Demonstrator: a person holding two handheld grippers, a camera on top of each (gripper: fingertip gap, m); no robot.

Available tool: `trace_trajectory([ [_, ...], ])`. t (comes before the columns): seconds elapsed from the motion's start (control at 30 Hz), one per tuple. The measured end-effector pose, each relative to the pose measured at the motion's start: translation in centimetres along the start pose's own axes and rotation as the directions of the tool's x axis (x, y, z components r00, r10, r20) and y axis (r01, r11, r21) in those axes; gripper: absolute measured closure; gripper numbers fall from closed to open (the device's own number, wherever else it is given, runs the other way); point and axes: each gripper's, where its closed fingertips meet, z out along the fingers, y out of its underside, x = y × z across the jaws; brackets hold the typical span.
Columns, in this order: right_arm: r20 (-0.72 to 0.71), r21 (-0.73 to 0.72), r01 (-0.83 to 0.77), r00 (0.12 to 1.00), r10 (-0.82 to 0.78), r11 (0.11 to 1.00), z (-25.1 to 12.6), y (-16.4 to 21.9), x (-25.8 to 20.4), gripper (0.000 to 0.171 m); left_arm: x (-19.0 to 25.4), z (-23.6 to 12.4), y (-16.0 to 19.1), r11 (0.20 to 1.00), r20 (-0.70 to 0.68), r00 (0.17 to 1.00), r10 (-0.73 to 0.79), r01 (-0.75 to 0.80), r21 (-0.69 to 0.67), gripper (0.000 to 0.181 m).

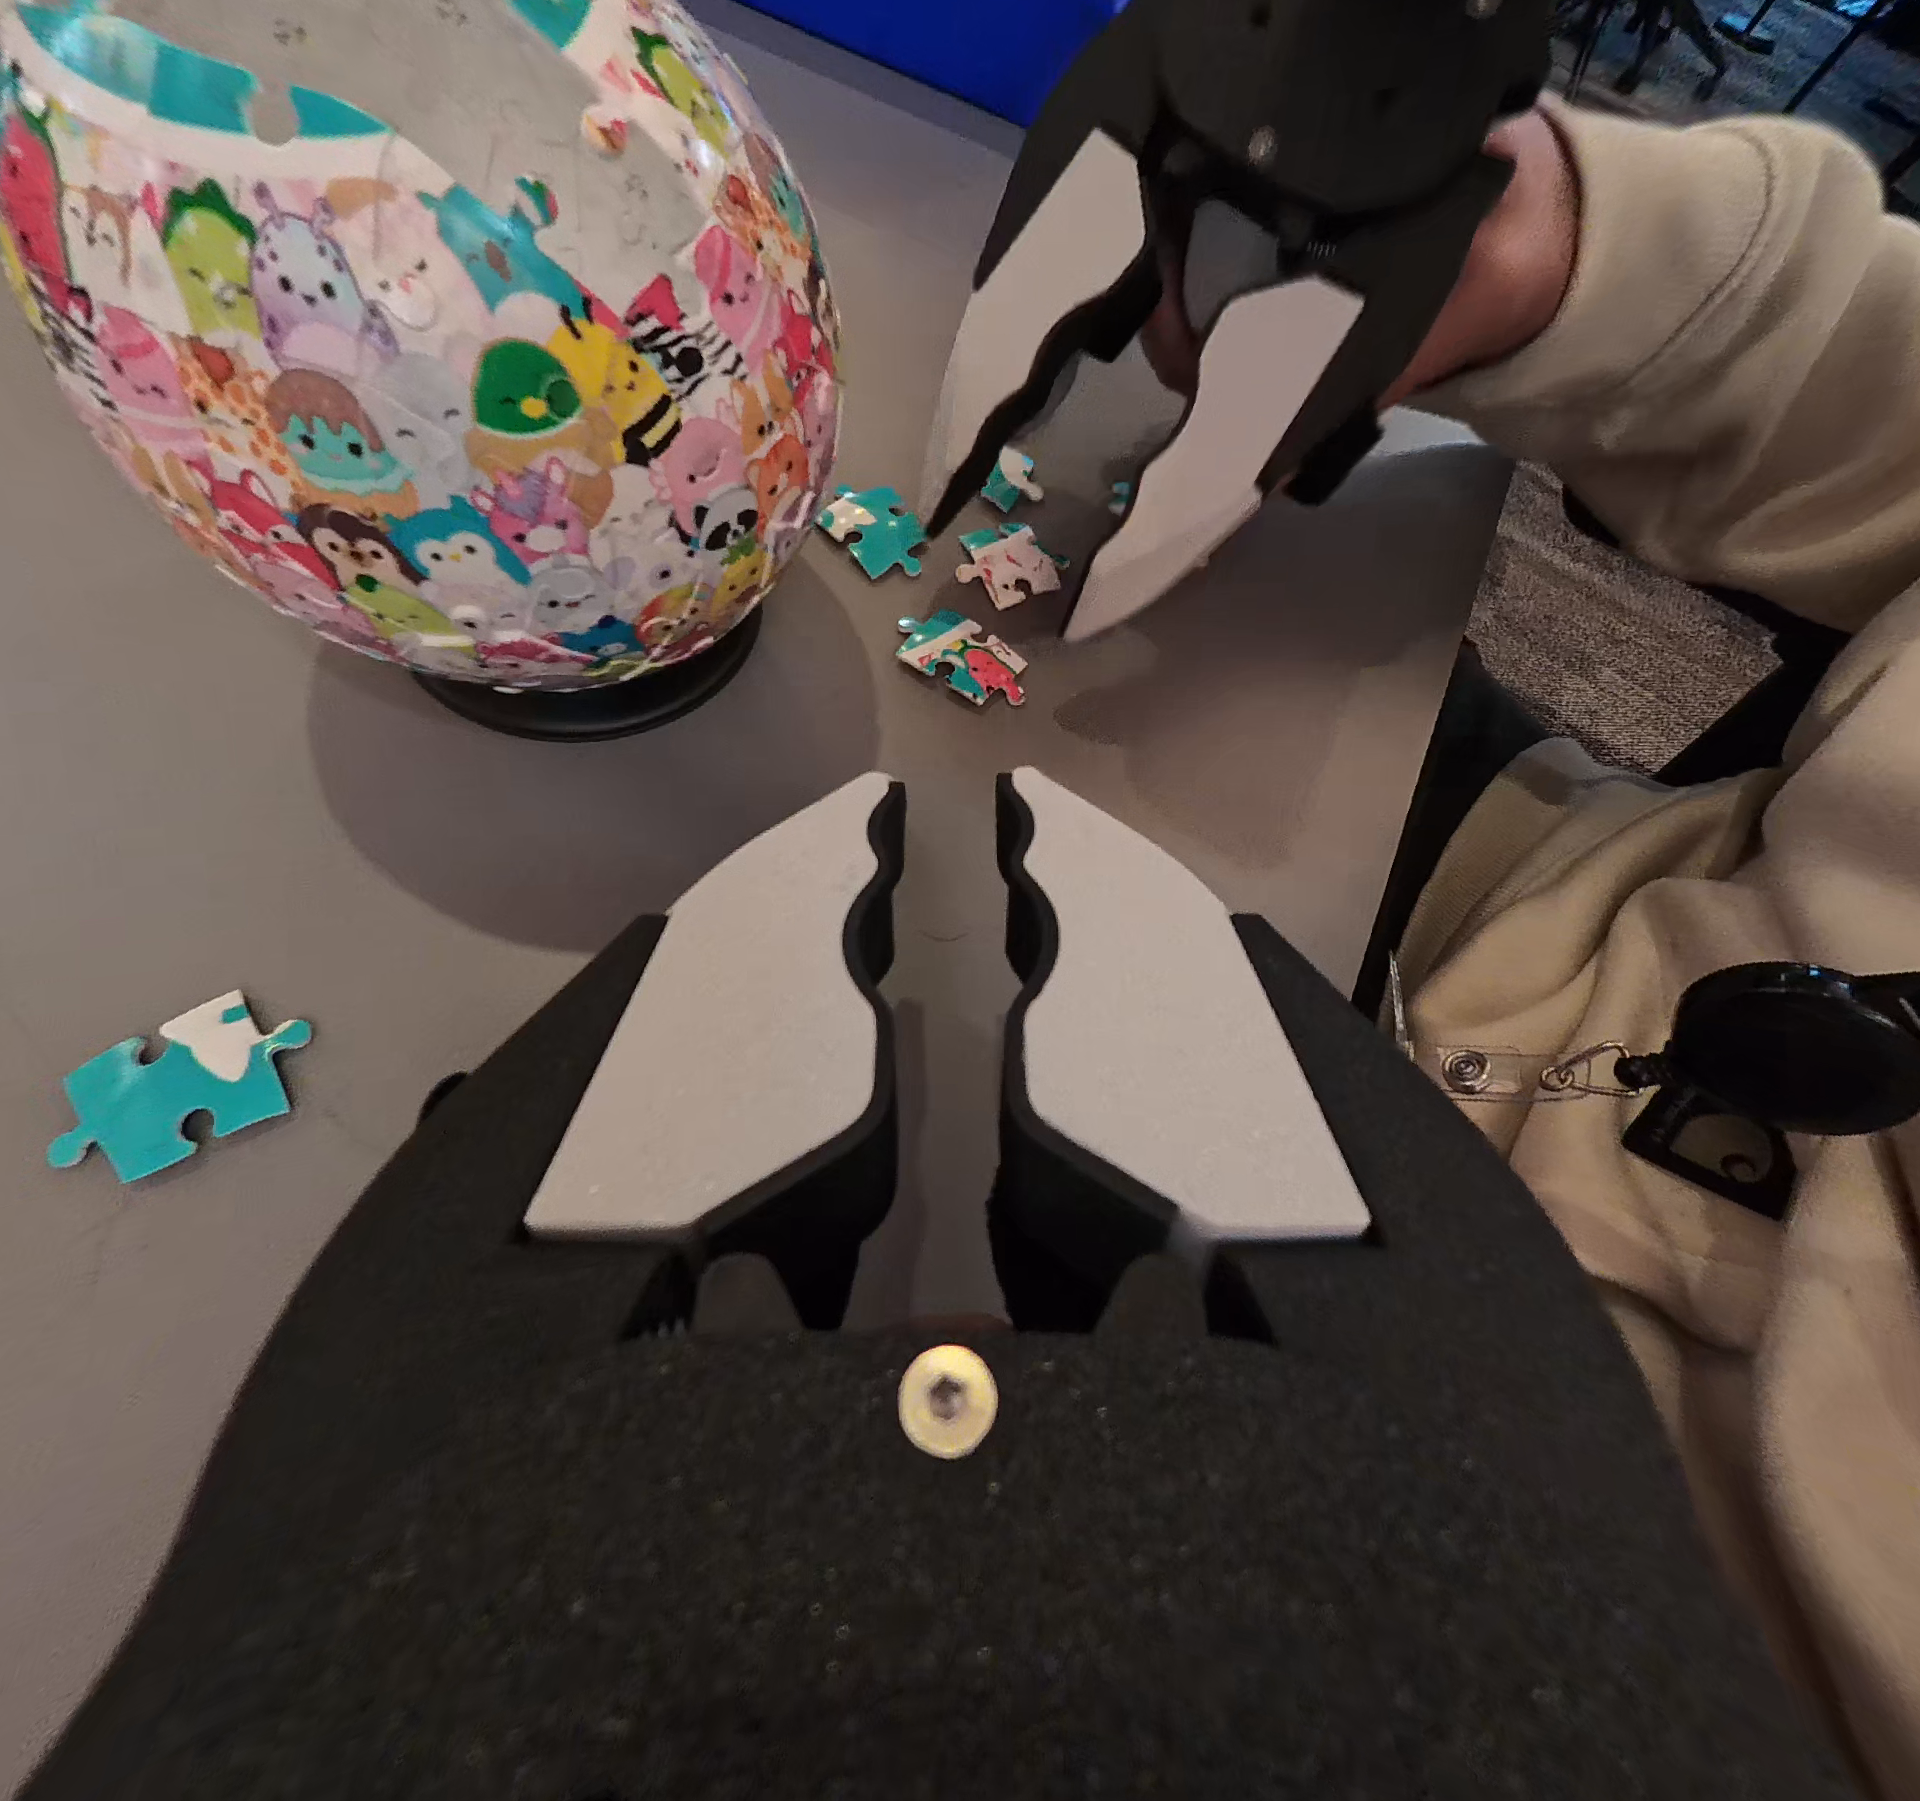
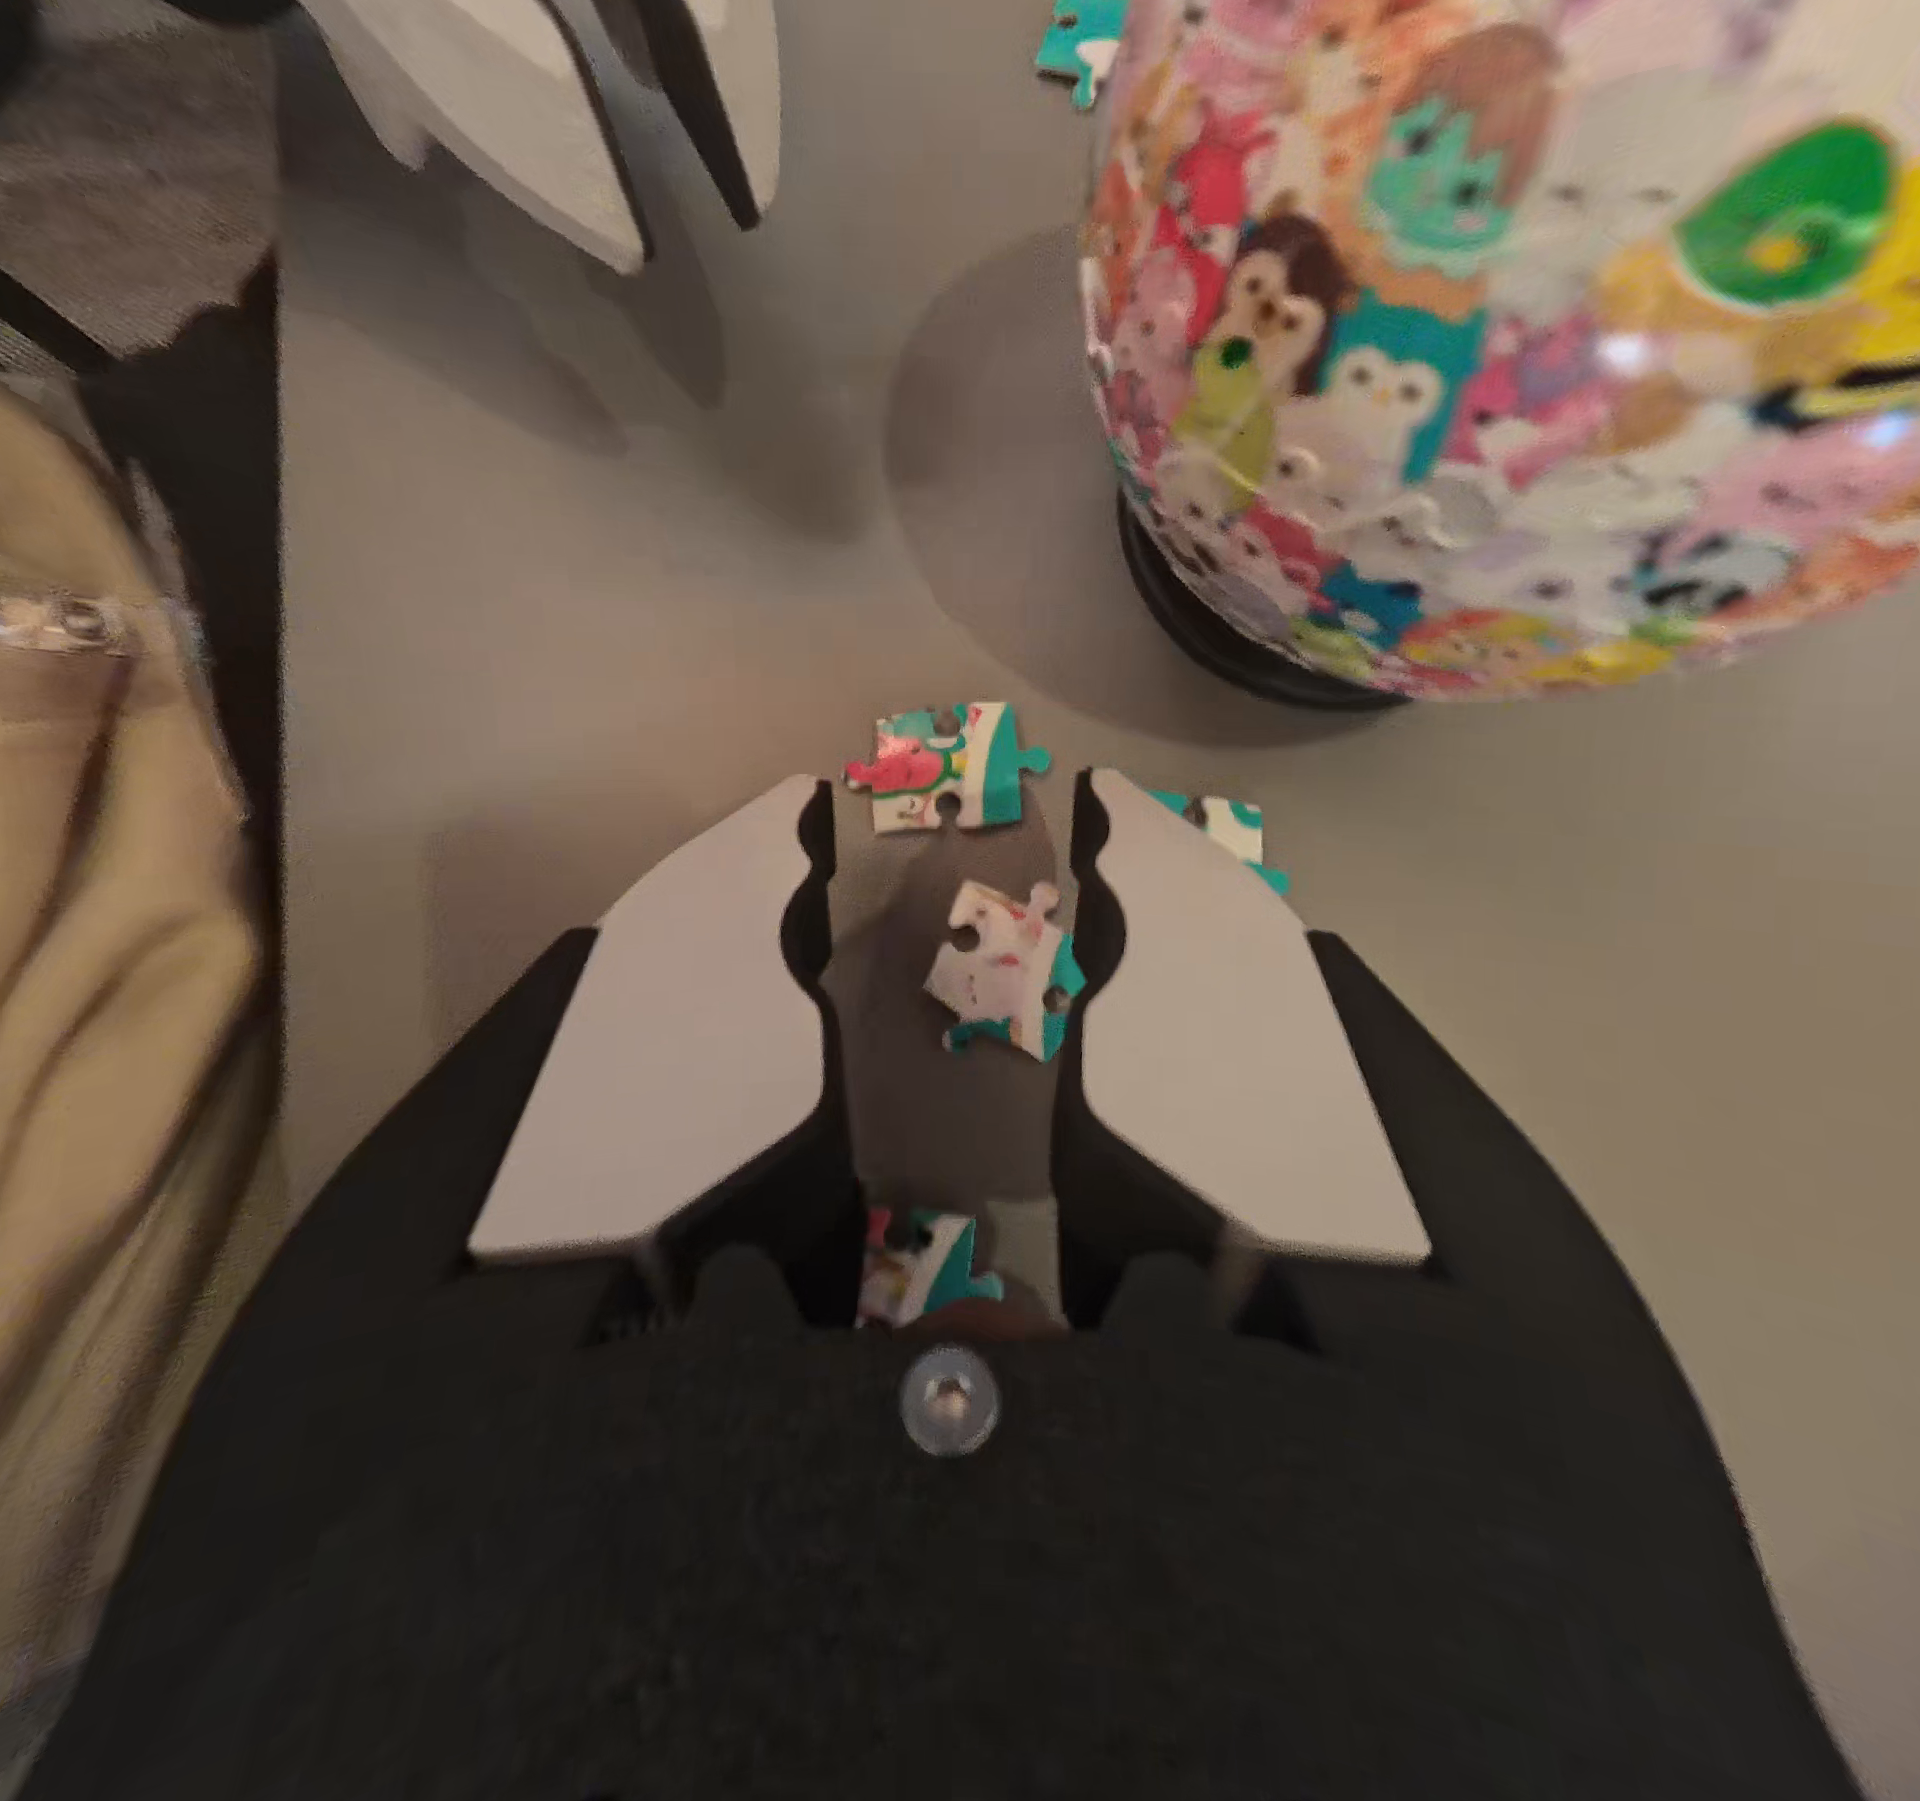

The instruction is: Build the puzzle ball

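Right gripper [image 2: 951,806] hangs with its jaws parted over a white puzzle piece [image 2: 1003,972] beside the puzzle ball [image 1: 395,349], gripping nothing; my left gripper [image 1: 951,795] hovers in front of the ball, slightly parted and empty, above the grey table [image 1: 208,816], ball top unfinished
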Motion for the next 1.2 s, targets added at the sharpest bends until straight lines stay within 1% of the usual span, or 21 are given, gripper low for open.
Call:
trace_trajectory([
  [0.03, -0.019, -0.021, 0.025, 1.000, -0.025, 0.999, 0.6, 0.1, 0.0, 0.127, 0.0, 0.0, 0.0, 1.000, -0.001, 1.000, -0.001, 0.001, 0.002, 0.165],
  [0.17, -0.026, -0.092, 0.060, 0.998, -0.063, 0.994, 1.9, 0.8, -0.3, 0.124, 0.1, -0.1, -0.1, 1.000, -0.006, 1.000, -0.002, 0.002, 0.007, 0.165],
  [0.2, -0.021, -0.073, 0.048, 0.999, -0.050, 0.996, 1.9, 0.6, -0.3, 0.125, 0.2, -0.1, -0.1, 1.000, -0.008, 1.000, -0.001, 0.001, 0.007, 0.165],
  [0.27, -0.026, -0.078, 0.019, 0.999, -0.021, 0.997, 2.0, 0.8, 0.1, 0.124, 0.3, 0.0, -0.1, 1.000, -0.012, 1.000, 0.000, 0.000, 0.004, 0.165],
  [0.37, 0.018, -0.031, -0.050, 0.999, 0.050, 0.998, 2.3, 0.5, 0.1, 0.123, 0.5, 0.0, -0.1, 1.000, -0.017, 1.000, 0.004, -0.004, 0.005, 0.165],
  [0.4, 0.006, -0.031, -0.052, 0.999, 0.052, 0.998, 2.3, 0.6, 0.3, 0.130, 0.5, 0.0, -0.1, 1.000, -0.018, 1.000, 0.004, -0.004, 0.004, 0.165],
  [0.57, -0.002, -0.037, -0.048, 0.999, 0.047, 0.998, 2.2, 0.7, 0.3, 0.130, 0.7, -0.1, -0.1, 1.000, -0.017, 1.000, 0.013, -0.013, 0.005, 0.165],
  [0.77, -0.032, -0.060, 0.025, 0.999, -0.027, 0.998, 1.9, 0.7, 0.1, 0.136, 0.7, -0.1, -0.2, 1.000, -0.016, 1.000, 0.011, -0.011, 0.010, 0.165],
  [0.83, -0.057, -0.055, 0.059, 0.996, -0.062, 0.997, 1.9, 0.6, 0.2, 0.136, 0.8, 0.0, -0.2, 1.000, -0.018, 1.000, 0.011, -0.011, 0.007, 0.165],
  [1.0, -0.068, -0.040, 0.093, 0.993, -0.096, 0.995, 1.5, 0.2, -0.1, 0.136, 0.9, 0.2, 0.0, 1.000, -0.028, 1.000, 0.000, 0.000, -0.001, 0.165],
  [1.07, -0.079, 0.017, 0.126, 0.989, -0.124, 0.992, 0.9, -1.1, -0.5, 0.136, 1.4, 0.4, -0.1, 0.998, -0.072, 0.996, -0.055, 0.055, 0.007, 0.164],
  [1.1, -0.086, 0.051, 0.143, 0.987, -0.138, 0.988, 0.5, -1.9, -0.7, 0.135, 2.0, 0.4, -0.4, 0.991, -0.136, 0.983, -0.125, 0.129, 0.022, 0.163],
  [1.17, -0.102, 0.128, 0.190, 0.979, -0.178, 0.973, -0.5, -4.0, -1.5, 0.136, 2.9, 0.5, -1.3, 0.952, -0.266, 0.922, -0.280, 0.303, 0.049, 0.160],
  [1.2, -0.119, 0.166, 0.220, 0.972, -0.202, 0.961, -1.0, -5.1, -1.9, 0.136, 3.2, 0.5, -1.6, 0.930, -0.319, 0.888, -0.330, 0.364, 0.053, 0.157],
])
